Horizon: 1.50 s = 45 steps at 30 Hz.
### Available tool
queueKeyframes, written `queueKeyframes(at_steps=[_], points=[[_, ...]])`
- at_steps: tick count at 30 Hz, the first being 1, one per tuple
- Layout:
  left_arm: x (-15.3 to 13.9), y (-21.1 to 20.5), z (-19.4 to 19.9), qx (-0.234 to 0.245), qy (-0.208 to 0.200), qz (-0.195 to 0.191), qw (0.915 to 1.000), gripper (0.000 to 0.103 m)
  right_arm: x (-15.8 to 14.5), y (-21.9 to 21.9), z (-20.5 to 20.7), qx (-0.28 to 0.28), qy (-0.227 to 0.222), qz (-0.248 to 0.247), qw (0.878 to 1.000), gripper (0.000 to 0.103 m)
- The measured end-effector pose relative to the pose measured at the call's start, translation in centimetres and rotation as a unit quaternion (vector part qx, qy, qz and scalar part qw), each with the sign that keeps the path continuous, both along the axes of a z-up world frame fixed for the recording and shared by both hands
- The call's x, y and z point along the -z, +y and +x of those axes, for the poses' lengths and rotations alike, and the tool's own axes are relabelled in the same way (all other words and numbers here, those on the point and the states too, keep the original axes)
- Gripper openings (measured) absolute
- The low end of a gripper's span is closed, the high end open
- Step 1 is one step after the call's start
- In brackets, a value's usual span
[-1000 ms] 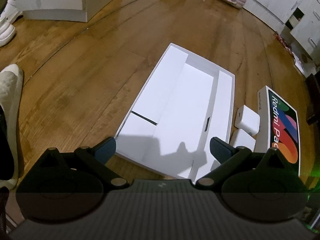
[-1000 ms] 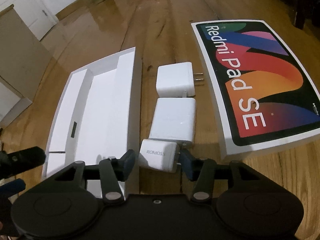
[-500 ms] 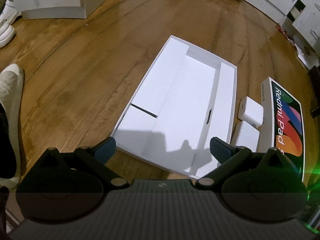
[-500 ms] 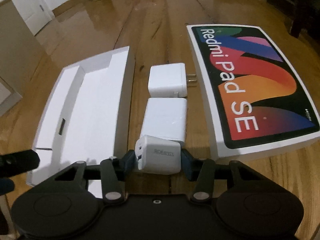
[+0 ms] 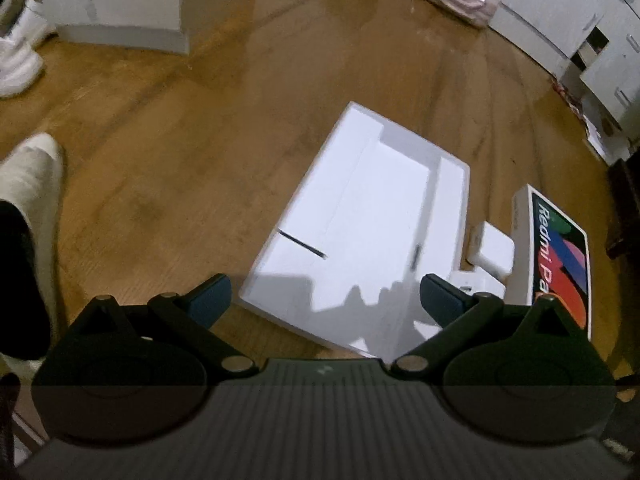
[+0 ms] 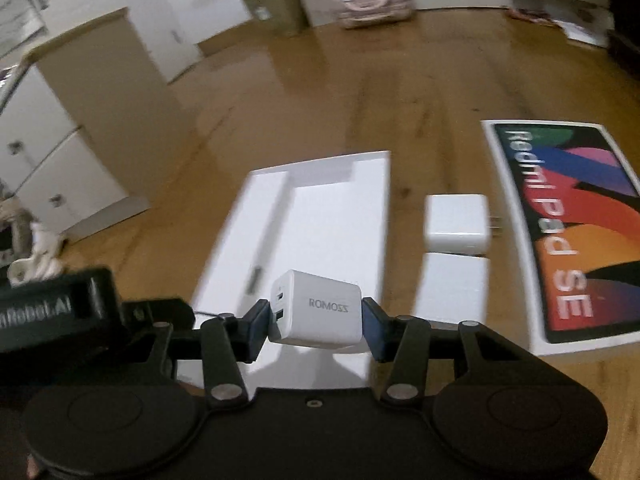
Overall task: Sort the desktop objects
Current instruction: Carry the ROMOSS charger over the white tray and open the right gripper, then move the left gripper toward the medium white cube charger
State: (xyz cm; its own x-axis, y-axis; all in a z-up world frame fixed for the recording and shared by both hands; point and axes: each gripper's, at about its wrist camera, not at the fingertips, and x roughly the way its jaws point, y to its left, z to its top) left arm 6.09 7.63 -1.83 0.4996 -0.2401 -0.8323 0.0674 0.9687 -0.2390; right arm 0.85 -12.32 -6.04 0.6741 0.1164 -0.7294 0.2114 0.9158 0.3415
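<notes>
My right gripper (image 6: 316,320) is shut on a small white ROMOSS charger (image 6: 318,308), held off the wooden floor above the near end of the open white box tray (image 6: 320,216). Two more white chargers lie between the tray and the Redmi Pad SE box lid (image 6: 568,232): one with prongs (image 6: 456,220) and a flat one (image 6: 452,284) nearer me. My left gripper (image 5: 324,300) hangs open and empty over the tray's near corner (image 5: 376,232); the lid (image 5: 560,260) and a charger (image 5: 494,252) show at its right.
White cabinets (image 6: 80,120) stand at the left and along the back wall. A pink case (image 6: 372,4) rests on the floor far back. White shoes (image 5: 20,56) and a person's foot (image 5: 28,208) are at the left in the left wrist view.
My right gripper closed on the ROMOSS charger and lifted it off the floor, swinging left over the tray. My left gripper rose a little and stayed open.
</notes>
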Motion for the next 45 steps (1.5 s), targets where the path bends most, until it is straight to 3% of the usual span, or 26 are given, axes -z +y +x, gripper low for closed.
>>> queueKeyframes(at_steps=[4,14,22,24,26,28,31,34,39,43,45], points=[[-0.8,0.9,0.0,-0.001,-0.007,-0.014,0.9999,0.102,0.9,1.1,0.2,-0.024,-0.001,0.018,1.000,0.055],[0.4,1.3,0.3,0.009,0.007,-0.001,0.9999,0.102,3.3,5.5,1.5,-0.064,0.040,-0.045,0.996,0.055],[0.9,1.6,0.2,0.011,0.017,0.002,0.9998,0.102,4.4,5.4,2.3,-0.081,0.059,-0.045,0.994,0.055],[0.5,2.0,0.1,0.007,0.014,-0.003,0.9999,0.102,3.3,4.2,1.9,-0.067,0.043,-0.028,0.996,0.057],[0.0,2.1,0.1,0.001,0.008,-0.003,1.0000,0.102,1.9,2.4,1.4,-0.033,0.027,-0.011,0.999,0.072],[-0.5,1.7,-0.2,0.005,-0.010,0.017,0.9998,0.102,0.4,0.3,0.6,0.010,0.023,-0.003,1.000,0.073],[-0.8,0.2,-0.8,0.032,-0.026,0.048,0.9980,0.102,-1.4,-3.0,-0.6,0.079,0.047,-0.005,0.996,0.073],[-0.8,-1.3,-1.2,0.048,-0.019,0.042,0.9978,0.102,-3.1,-6.4,-2.4,0.127,0.084,-0.003,0.988,0.073],[-1.0,-6.0,-2.9,0.111,-0.055,0.084,0.9888,0.102,-8.1,-9.7,-6.3,0.169,0.057,-0.045,0.983,0.073],[0.3,-10.2,-3.7,0.162,-0.045,0.053,0.9843,0.102,-10.9,-10.5,-8.5,0.170,0.008,-0.059,0.984,0.075],[1.0,-12.3,-4.0,0.182,-0.052,0.061,0.9801,0.102,-10.8,-11.1,-9.0,0.169,0.006,-0.051,0.984,0.075]])
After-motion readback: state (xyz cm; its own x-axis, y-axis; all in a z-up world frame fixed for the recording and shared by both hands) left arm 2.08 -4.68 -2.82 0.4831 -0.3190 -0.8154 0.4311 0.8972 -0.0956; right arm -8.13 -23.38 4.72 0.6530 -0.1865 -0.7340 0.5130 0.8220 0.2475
